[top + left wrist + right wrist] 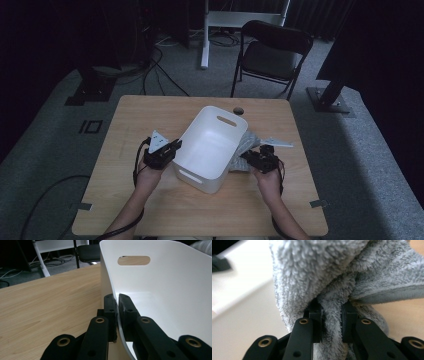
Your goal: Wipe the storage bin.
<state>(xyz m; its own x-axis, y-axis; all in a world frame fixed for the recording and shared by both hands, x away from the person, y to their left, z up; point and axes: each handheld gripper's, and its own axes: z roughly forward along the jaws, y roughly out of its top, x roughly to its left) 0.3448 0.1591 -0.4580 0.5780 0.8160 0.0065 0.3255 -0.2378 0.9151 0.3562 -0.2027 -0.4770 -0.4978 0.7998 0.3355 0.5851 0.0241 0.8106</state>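
Two tools grip: left tool (pixel 117 305) is clamped on the white bin's (pixel 212 145) wall; right tool (pixel 331 315) pinches the grey towel (pixel 322 272) beside it.

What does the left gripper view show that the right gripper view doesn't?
Left gripper view: left tongs shut on the white bin wall, a handle slot cut through it, a black chair beyond. Right gripper view: right tongs shut on a fluffy grey towel. Both: the wooden table.
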